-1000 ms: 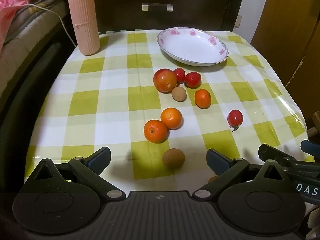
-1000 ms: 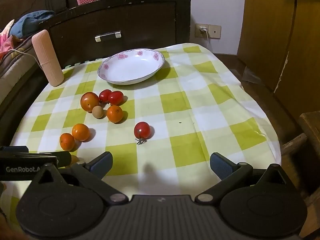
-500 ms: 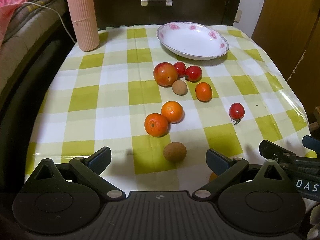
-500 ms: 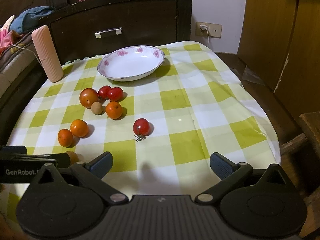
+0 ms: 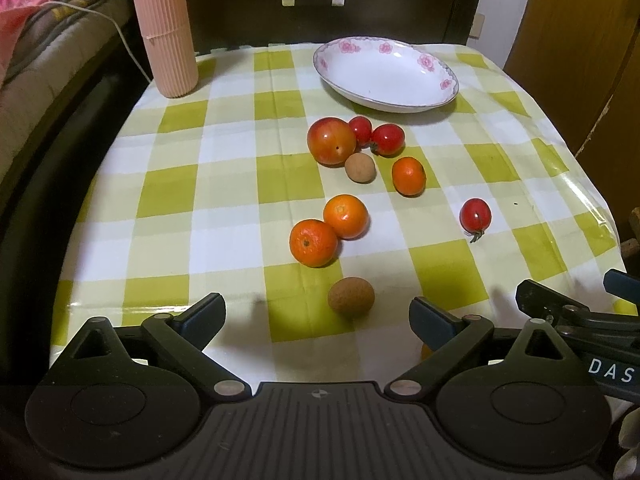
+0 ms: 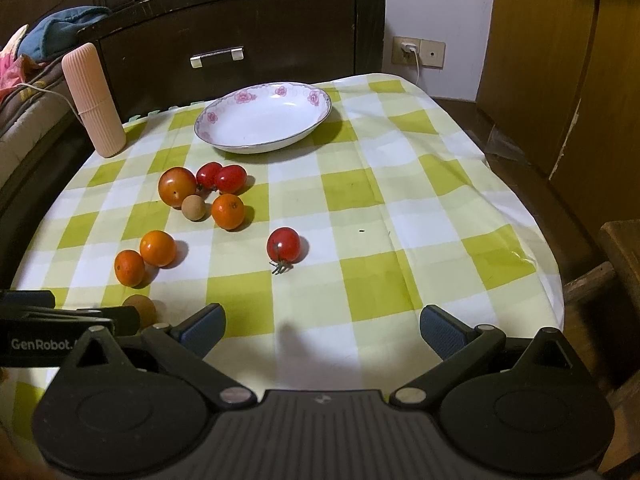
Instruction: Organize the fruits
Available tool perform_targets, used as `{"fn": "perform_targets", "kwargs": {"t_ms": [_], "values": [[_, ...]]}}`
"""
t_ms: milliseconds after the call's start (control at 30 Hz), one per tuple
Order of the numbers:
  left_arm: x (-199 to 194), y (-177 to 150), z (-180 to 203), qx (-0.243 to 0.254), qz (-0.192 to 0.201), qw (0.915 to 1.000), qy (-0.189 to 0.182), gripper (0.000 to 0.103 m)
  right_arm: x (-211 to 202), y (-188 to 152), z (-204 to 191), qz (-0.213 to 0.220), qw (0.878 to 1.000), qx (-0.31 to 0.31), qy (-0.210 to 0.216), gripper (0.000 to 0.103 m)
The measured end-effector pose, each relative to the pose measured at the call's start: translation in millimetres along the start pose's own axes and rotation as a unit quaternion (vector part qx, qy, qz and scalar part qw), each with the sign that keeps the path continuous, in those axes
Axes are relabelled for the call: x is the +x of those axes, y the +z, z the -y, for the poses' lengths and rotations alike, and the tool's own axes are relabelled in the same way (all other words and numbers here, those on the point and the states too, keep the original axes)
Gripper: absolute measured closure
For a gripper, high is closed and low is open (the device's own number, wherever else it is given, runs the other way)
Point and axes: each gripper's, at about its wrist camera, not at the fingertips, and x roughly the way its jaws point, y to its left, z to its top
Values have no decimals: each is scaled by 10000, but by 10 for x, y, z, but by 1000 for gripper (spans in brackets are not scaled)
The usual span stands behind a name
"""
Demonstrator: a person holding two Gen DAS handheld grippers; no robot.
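Both tools hang low over the near edge of the checked surface (image 5: 224,184); the left tool (image 5: 318,314) is spread wide with nothing between its fingers, a brown longan (image 5: 351,295) lying just ahead of it; the right tool (image 6: 322,330) is spread too and holds nothing, a stemmed cherry tomato (image 6: 283,244) alone in front of it; two tangerines (image 5: 330,230) touch mid-surface; further back a large tomato (image 5: 331,141), two cherry tomatoes (image 5: 378,136), a second longan (image 5: 360,167) and a third tangerine (image 5: 408,176) cluster together; the flowered white dish (image 5: 386,74) sits at the far side with no fruit in it; a ribbed pink cylinder (image 5: 165,28) stands upright at the far left corner.
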Motion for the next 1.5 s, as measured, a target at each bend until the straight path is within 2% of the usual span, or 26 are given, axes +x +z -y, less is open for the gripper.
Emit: {"fn": "perform_targets", "kwargs": {"t_ms": [1500], "values": [[-8,-28,0,40,-81,10000,38,7,11,-49,-40,-60,10000,-1,15,1]]}}
